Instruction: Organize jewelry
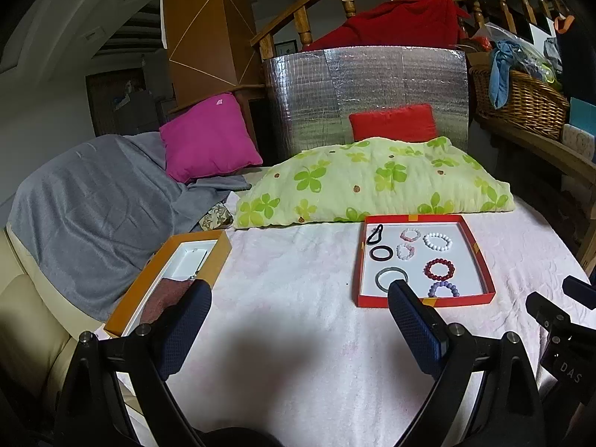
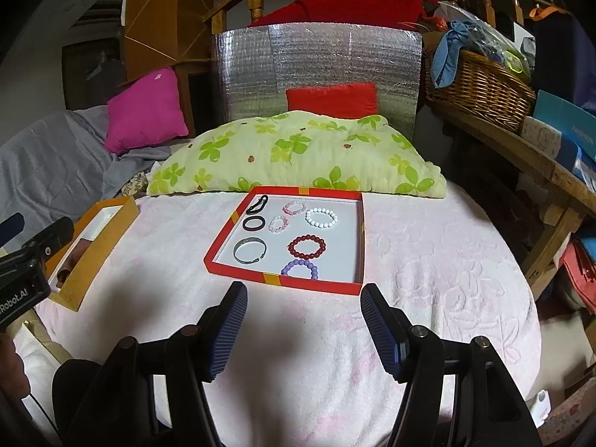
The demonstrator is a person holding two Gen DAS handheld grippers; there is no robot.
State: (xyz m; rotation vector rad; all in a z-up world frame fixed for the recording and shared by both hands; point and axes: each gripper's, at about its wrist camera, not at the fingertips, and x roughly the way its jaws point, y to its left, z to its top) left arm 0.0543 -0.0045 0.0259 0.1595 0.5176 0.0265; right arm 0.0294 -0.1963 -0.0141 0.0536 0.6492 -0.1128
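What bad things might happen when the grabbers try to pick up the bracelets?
1. The bracelets lie close together in the red tray; reaching for the dark red bracelet may nudge the purple bracelet beside it.
2. The tray sits on a soft blanket, so pushing on its rim might tip it.
3. The thin grey bangle lies flat, so the open right gripper may slip off it.

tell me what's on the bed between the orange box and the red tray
Nothing: only bare pink-white blanket lies between the orange box and the red tray. Both wrist views show it.
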